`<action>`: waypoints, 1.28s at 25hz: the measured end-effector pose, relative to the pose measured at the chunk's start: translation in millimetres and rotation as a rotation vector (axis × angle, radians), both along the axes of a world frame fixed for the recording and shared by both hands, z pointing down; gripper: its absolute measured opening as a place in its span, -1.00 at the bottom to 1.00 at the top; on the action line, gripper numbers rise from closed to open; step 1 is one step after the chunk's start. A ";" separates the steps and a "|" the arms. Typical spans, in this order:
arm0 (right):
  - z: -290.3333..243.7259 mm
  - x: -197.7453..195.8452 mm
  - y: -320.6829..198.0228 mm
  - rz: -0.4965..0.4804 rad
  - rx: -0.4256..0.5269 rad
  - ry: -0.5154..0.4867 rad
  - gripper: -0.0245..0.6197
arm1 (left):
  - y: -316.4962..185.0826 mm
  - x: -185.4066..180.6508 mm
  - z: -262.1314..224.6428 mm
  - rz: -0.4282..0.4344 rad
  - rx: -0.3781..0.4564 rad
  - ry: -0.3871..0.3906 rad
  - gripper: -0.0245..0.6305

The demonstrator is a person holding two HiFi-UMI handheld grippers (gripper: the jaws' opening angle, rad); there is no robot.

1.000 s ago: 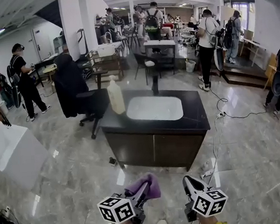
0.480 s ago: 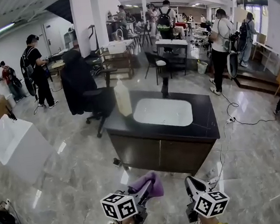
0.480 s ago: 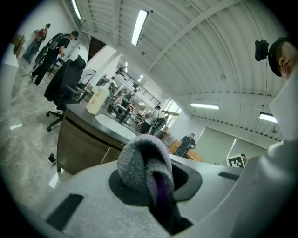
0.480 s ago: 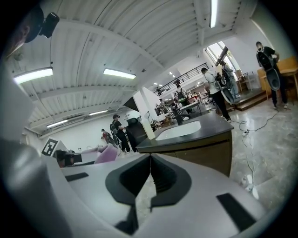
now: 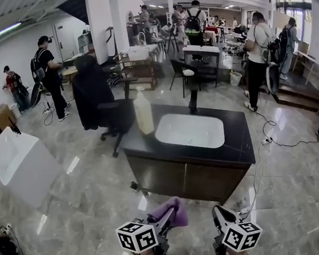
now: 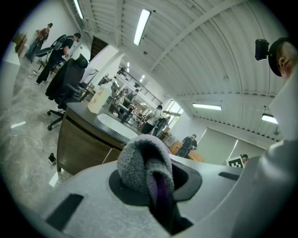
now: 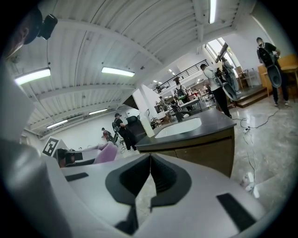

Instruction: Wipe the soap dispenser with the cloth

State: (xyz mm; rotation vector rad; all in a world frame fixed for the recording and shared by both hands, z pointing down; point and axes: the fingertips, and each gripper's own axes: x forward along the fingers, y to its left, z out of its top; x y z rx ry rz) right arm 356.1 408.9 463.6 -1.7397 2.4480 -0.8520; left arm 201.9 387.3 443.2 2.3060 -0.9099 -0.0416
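Standing at the dark tabletop's (image 5: 238,138) left edge, the tall cream soap dispenser (image 5: 143,113) could be toppled by the purple fleece cloth (image 5: 171,209) clamped in the left gripper (image 5: 165,222), the right gripper (image 5: 218,214) closed empty.

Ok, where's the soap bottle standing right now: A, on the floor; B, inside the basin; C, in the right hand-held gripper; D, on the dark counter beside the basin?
D: in the head view the soap bottle stands upright on the dark counter, just left of the white basin.
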 end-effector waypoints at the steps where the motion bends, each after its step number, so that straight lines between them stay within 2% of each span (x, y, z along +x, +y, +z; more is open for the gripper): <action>1: 0.4 1.0 -0.5 0.001 -0.005 0.006 -0.90 | -1.9 -0.1 0.5 0.000 -0.003 0.002 -0.78; 7: 0.1 20.4 -9.9 0.070 -0.010 0.013 -0.90 | -16.1 1.4 7.3 0.021 -0.024 0.019 -0.78; 12: -1.8 14.1 -30.0 0.106 -0.005 0.021 -0.90 | -38.1 -11.8 1.6 0.040 -0.005 0.018 -0.78; 23: -10.8 -70.7 -88.8 0.096 -0.008 0.038 -0.90 | -98.8 -95.8 -5.6 0.026 -0.015 0.040 -0.78; 32: -6.6 -120.8 -134.6 0.101 -0.023 0.038 -0.90 | -147.3 -146.7 0.2 0.024 -0.032 0.045 -0.78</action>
